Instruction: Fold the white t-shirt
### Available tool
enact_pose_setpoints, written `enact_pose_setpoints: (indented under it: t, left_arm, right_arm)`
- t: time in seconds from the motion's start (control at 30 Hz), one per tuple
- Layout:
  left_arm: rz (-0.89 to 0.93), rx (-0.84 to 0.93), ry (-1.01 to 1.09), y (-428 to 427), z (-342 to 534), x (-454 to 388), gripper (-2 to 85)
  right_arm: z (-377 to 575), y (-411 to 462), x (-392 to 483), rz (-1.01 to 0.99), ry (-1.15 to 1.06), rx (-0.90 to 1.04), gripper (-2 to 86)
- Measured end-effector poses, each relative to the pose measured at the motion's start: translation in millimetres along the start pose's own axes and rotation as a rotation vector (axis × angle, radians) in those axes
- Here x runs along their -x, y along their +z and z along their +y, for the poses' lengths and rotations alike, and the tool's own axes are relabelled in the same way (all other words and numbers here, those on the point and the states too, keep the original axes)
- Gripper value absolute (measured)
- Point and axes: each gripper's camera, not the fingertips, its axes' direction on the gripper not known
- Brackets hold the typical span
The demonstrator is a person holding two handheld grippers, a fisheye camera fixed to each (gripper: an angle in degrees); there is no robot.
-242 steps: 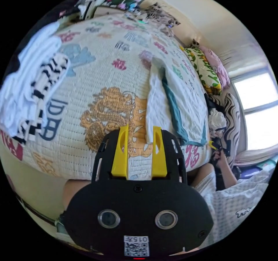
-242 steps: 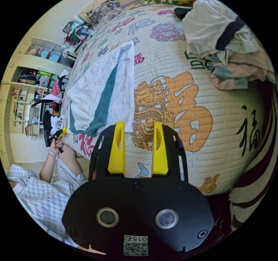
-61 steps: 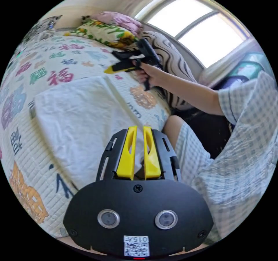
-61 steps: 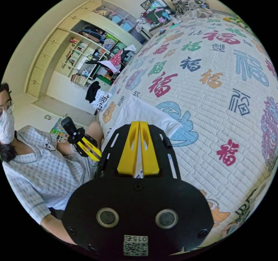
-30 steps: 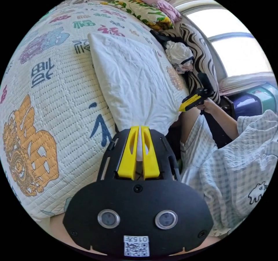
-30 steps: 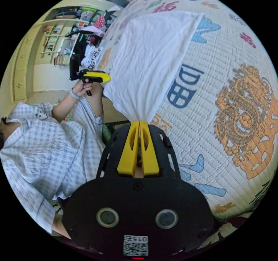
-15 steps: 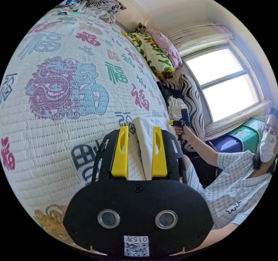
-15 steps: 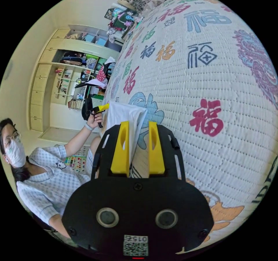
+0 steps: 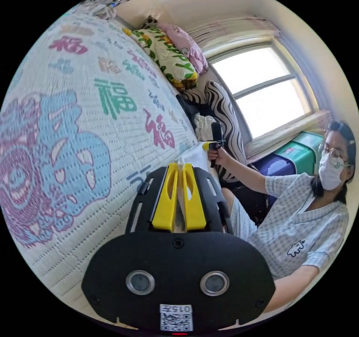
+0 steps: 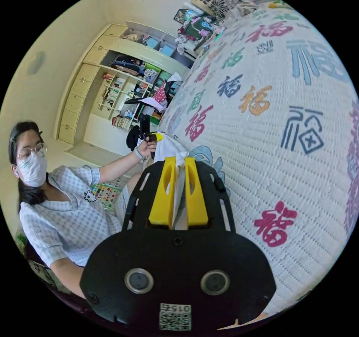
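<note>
1. The left gripper (image 9: 179, 165) is held low over the quilt (image 9: 74, 101); its jaws are pressed together on a fold of the t-shirt (image 9: 195, 156).
2. The right gripper (image 10: 178, 160) is likewise clamped on white cloth; the t-shirt (image 10: 169, 147) is stretched between both grippers along the quilt's (image 10: 269, 101) edge.
3. A person (image 9: 299, 217) is seen beside the bed; shelves (image 10: 123, 86) are seen behind.

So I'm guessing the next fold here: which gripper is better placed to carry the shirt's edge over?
Neither clearly. The left gripper and the right gripper each appear shut on the white t-shirt at opposite ends on the quilt, so likely both move together.
</note>
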Motion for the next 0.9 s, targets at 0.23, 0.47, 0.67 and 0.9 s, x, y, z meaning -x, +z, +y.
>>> enact_pose_setpoints:
  t: [0.23,0.47,0.67,0.9]
  left_arm:
    - [-0.131,0.025,0.278,-22.7,11.6,-91.9,-0.3]
    - [-0.215,0.143,0.482,2.2,116.7,-195.1,-0.3]
    - [-0.301,0.301,0.423,45.3,179.4,-209.5,0.0]
    - [-0.378,0.358,0.345,58.5,198.8,-210.8,2.0]
  right_arm:
    - [26.0,5.2,96.8,0.242,-0.314,0.056,2.3]
    - [128.4,49.7,156.5,0.284,-0.427,0.14,1.1]
    - [196.9,124.9,154.4,0.388,-0.398,0.366,1.1]
    - [213.3,176.7,128.1,0.478,-0.354,0.523,3.4]
